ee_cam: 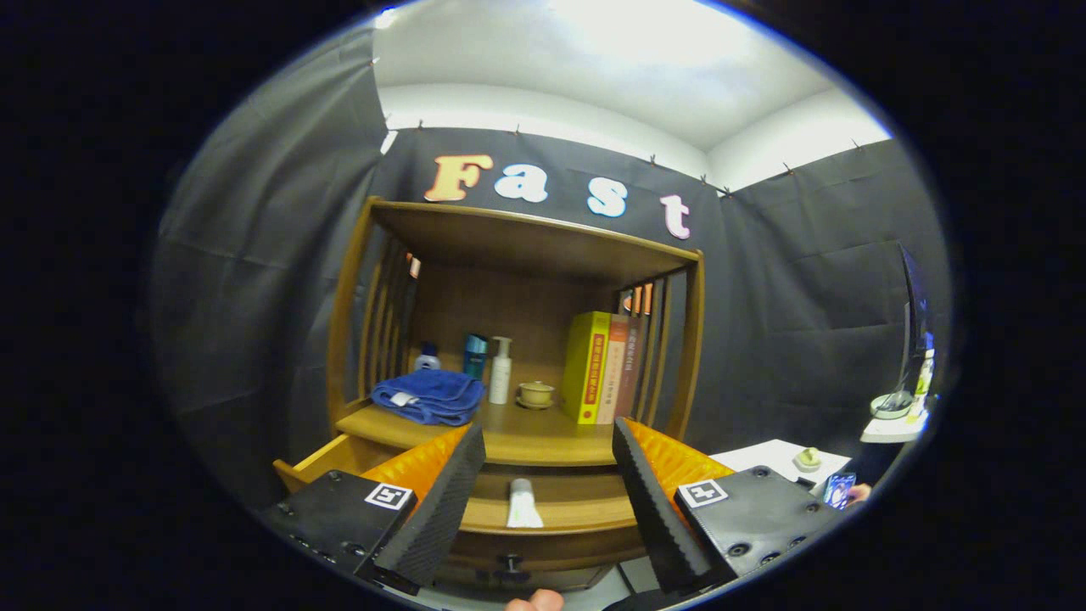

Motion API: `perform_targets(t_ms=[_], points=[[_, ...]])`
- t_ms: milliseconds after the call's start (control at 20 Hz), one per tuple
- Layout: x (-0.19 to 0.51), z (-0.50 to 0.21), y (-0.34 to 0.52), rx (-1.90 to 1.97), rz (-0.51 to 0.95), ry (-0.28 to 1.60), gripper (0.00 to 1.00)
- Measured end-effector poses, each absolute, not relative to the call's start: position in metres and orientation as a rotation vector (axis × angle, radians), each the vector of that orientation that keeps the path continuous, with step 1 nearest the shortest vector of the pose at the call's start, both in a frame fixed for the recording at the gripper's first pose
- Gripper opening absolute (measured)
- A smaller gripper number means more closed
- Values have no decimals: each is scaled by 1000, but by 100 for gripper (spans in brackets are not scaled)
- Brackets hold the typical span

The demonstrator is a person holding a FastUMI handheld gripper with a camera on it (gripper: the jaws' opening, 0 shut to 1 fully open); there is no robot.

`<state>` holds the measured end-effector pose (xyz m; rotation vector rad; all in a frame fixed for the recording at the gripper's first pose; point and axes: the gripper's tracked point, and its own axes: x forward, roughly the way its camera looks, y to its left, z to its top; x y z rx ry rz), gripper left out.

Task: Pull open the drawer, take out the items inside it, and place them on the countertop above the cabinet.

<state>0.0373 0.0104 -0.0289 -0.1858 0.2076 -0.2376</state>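
A wooden cabinet stands ahead of me with its drawer (543, 514) pulled out. A white tube (523, 504) lies inside the drawer, leaning over its front wall, between and just beyond my fingers. My gripper (547, 462) is open, its ribbed black pads (441, 501) spread wide on either side of the tube with nothing held. The countertop (517, 437) above the drawer carries a folded blue towel (428, 396). The drawer's dark knob (512, 566) shows low down between the fingers.
On the countertop stand several bottles (500, 371), a small lidded cup (535, 394) and upright books (598, 367) under the shelf roof, between slatted sides. A white table (776, 458) with a small object is to the right. A fingertip (534, 601) shows below the knob.
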Motion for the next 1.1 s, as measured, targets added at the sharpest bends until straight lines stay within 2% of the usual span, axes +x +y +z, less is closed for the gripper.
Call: perform_targets(t_ms=[200,500,750,1100], points=[[89,-87,-21,-118,-344,545,99],[120,-211,-37,-33,-364,979,99],[145,-272,-30,9,-300,1149,99],[153,-309,-30,16,-277,1288,99]])
